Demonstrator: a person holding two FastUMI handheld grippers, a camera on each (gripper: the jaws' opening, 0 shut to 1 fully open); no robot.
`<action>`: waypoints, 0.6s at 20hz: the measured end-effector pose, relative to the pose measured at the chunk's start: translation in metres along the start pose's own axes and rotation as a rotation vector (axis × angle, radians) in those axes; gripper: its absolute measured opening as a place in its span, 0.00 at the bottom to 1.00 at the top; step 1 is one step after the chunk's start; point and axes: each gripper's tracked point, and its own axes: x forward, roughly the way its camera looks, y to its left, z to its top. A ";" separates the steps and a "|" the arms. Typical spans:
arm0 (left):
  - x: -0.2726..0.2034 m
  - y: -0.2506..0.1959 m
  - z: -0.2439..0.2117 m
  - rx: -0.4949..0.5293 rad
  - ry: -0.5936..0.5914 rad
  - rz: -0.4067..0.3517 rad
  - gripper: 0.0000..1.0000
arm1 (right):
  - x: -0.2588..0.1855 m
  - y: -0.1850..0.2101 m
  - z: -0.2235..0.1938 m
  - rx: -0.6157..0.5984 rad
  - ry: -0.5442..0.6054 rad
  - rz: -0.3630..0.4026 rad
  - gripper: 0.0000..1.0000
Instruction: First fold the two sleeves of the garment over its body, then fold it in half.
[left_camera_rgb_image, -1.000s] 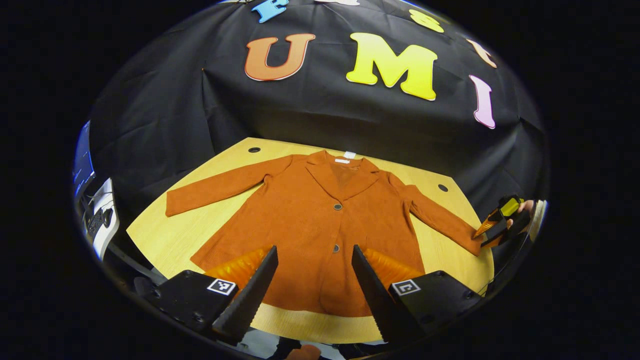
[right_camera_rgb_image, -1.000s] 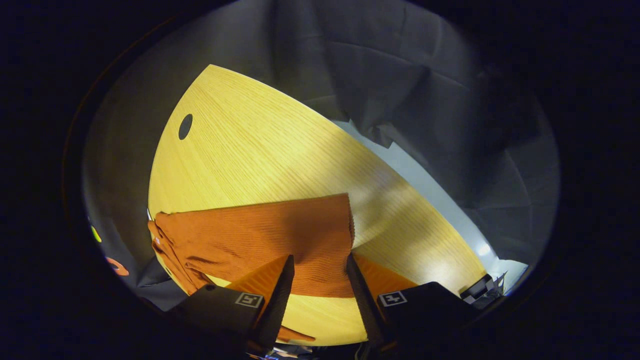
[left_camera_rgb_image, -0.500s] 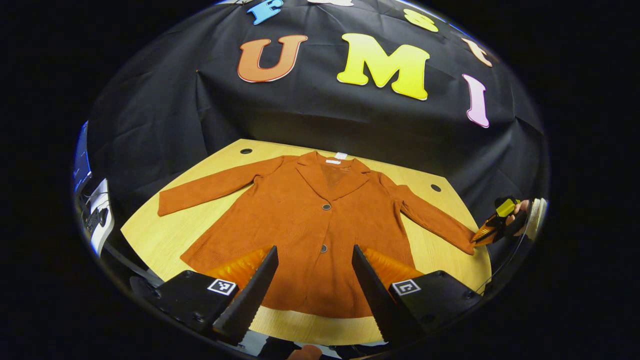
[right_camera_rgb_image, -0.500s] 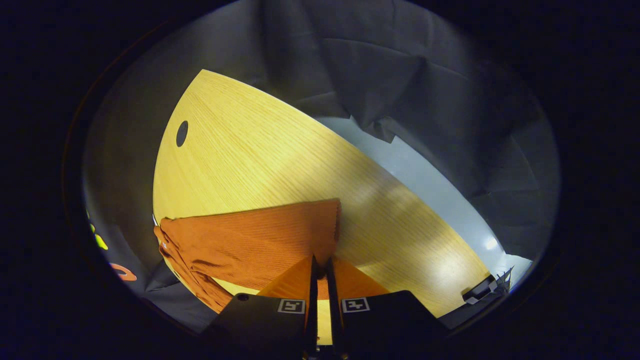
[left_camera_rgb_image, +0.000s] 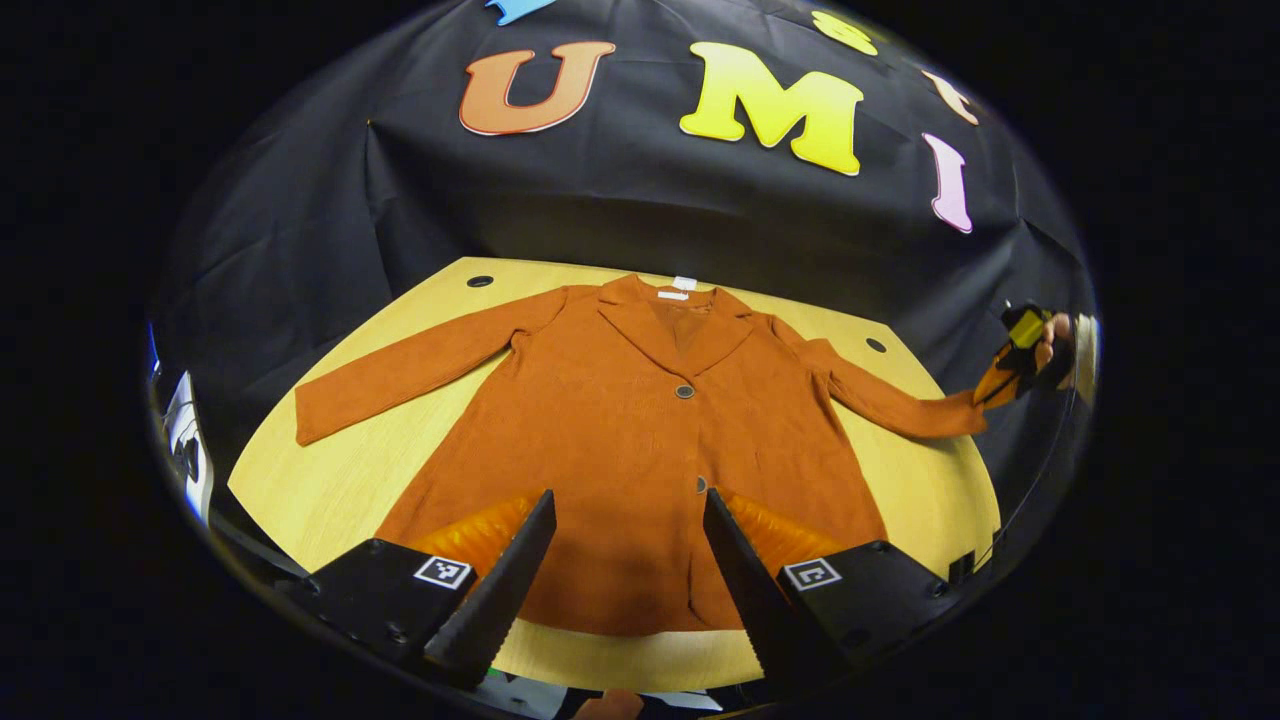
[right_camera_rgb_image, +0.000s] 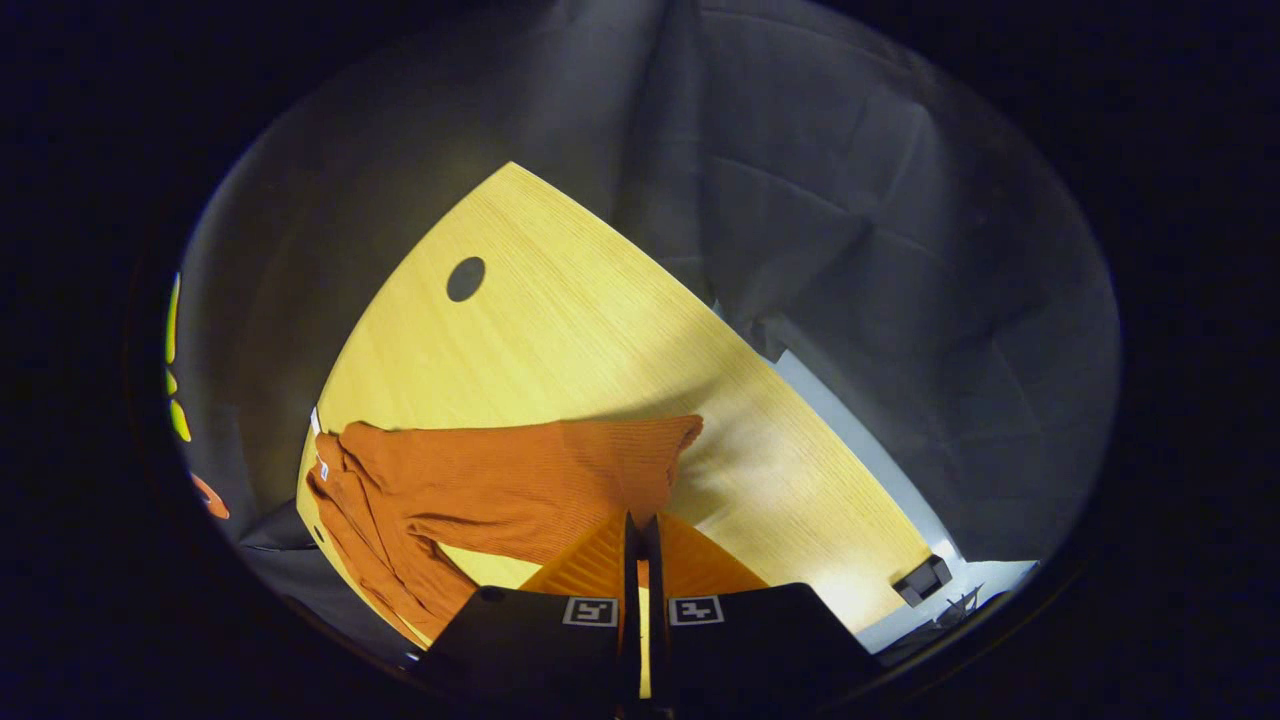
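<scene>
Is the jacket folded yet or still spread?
Spread. The jacket lies flat on the table, both sleeves out; the right gripper has only lifted one cuff.

Ribbed matt cloth jacket (left_camera_rgb_image: 620, 420) — smooth, faintly glossy wood-grain table (left_camera_rgb_image: 330, 480) — matt black cloth wall (left_camera_rgb_image: 600, 200)

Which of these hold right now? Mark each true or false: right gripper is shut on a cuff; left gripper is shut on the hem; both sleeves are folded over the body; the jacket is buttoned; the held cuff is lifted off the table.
1. The right gripper is shut on a cuff. True.
2. The left gripper is shut on the hem. False: it is open above the jacket.
3. Both sleeves are folded. False: the other sleeve lies spread out.
4. The jacket is buttoned. True.
5. The held cuff is lifted off the table. True.
</scene>
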 end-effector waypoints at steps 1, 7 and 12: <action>0.000 0.007 -0.004 0.012 0.004 -0.001 0.97 | -0.011 0.013 0.002 -0.020 -0.018 0.009 0.04; -0.001 0.046 -0.011 0.032 0.019 0.008 0.97 | -0.072 0.140 -0.010 -0.170 -0.098 0.167 0.04; -0.008 0.076 -0.012 0.011 0.030 0.028 0.97 | -0.095 0.253 -0.057 -0.314 -0.094 0.251 0.04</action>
